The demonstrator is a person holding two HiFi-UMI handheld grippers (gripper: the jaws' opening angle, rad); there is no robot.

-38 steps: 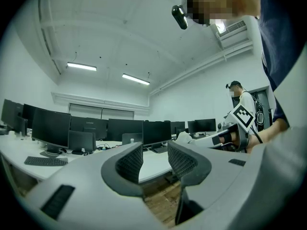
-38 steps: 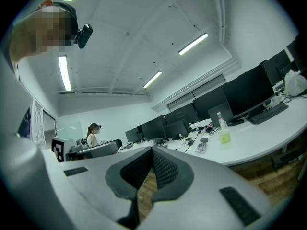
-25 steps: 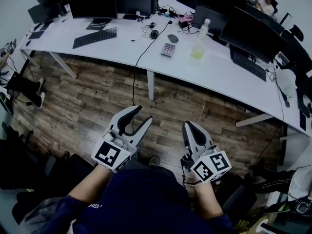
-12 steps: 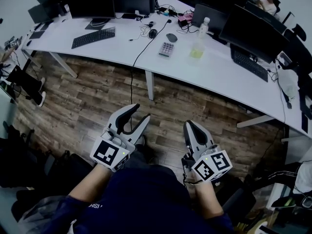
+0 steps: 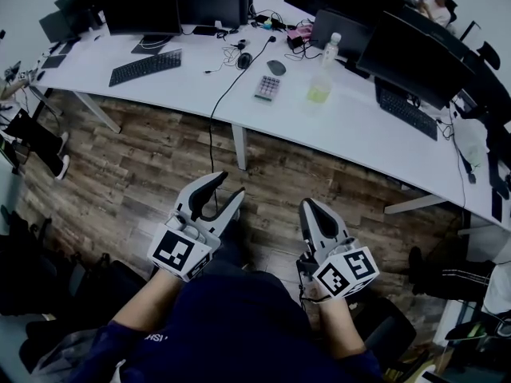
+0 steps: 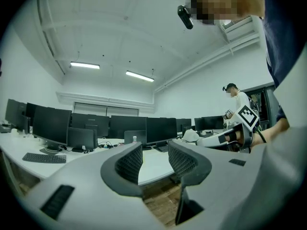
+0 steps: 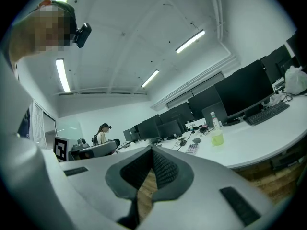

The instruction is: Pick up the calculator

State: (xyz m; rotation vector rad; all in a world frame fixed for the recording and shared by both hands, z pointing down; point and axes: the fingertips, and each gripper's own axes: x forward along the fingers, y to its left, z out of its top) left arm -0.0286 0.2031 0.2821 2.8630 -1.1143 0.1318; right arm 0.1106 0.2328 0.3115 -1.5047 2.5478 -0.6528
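Note:
The calculator (image 5: 267,87) is a small grey keypad lying flat on the long white desk (image 5: 359,126), far ahead of both grippers; it also shows small in the right gripper view (image 7: 192,148). My left gripper (image 5: 227,188) hangs over the wood floor near my body, open and holding nothing, and the gap between its jaws is plain in the left gripper view (image 6: 154,158). My right gripper (image 5: 310,207) is beside it at the same height, shut on nothing, its pads pressed together (image 7: 152,152).
On the desk near the calculator are a mouse (image 5: 276,67), a green cup (image 5: 318,92), a bottle (image 5: 331,46) and a keyboard (image 5: 144,66), with monitors behind. A black cable (image 5: 215,106) hangs off the desk edge beside a desk leg (image 5: 238,146).
The desk and calculator have drifted slightly left and down in the head view. Both grippers keep the same pose, left open and right shut.

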